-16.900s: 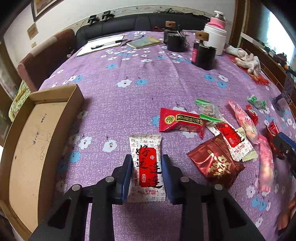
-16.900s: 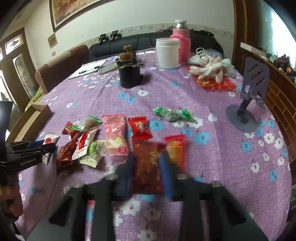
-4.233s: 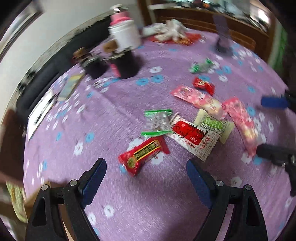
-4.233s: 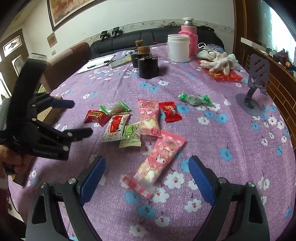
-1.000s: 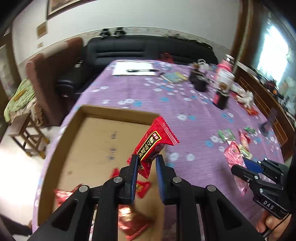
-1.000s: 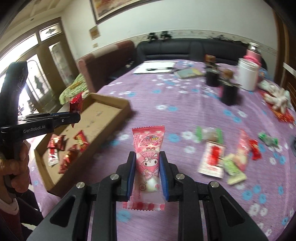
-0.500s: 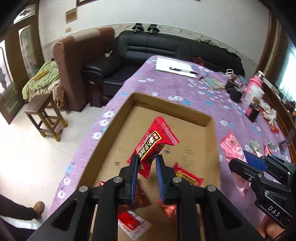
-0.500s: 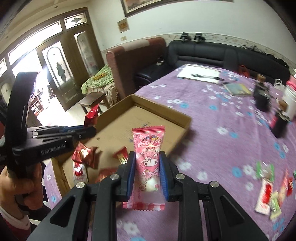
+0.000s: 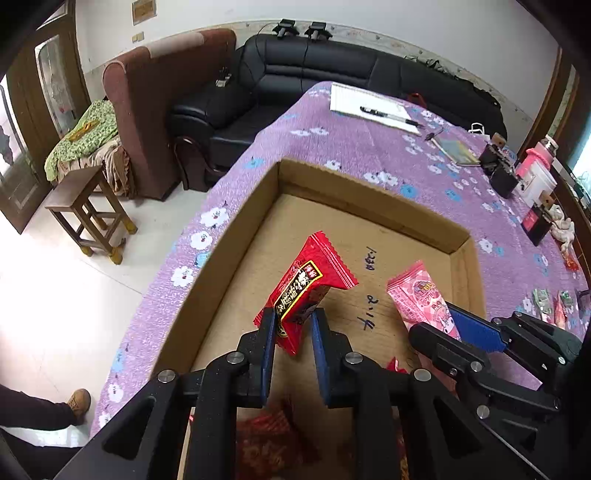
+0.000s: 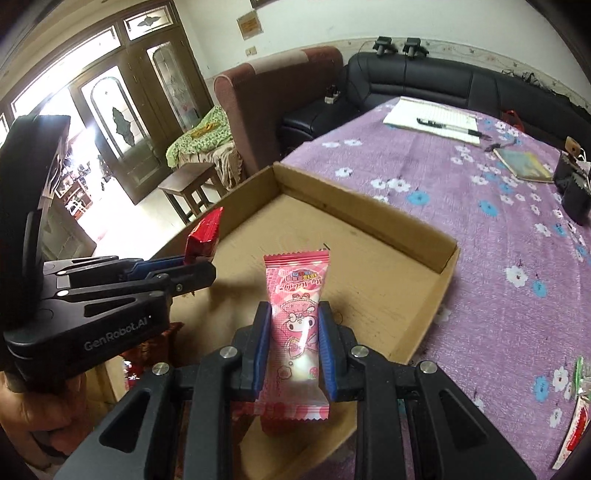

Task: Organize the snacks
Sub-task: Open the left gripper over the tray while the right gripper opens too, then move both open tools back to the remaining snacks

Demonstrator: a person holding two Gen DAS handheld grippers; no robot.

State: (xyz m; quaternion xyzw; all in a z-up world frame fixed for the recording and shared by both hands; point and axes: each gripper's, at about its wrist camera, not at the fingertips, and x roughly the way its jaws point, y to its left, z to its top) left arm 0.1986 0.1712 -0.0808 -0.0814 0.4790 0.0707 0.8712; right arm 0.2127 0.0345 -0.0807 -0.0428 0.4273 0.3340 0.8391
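Both tongs have travelled from the purple flowered desk [image 10: 517,229] to over the shallow brown cardboard tray [image 9: 369,206], left tongs [image 9: 293,325] clamping a red foil snack packet [image 9: 306,288], right tongs [image 10: 295,332] at three o'clock clamping a pink cartoon candy packet [image 10: 295,314]; lower each near the tray floor, clear of red packets [image 9: 266,446] at six o'clock, before releasing.

Upper left of your frame: daylight through a glazed wooden door [image 10: 110,110]; 1 brown armchair [image 9: 162,110], 1 black sofa [image 9: 332,74], white wall [image 9: 406,22], wooden stool [image 9: 88,206] on pale floor [image 9: 55,295].
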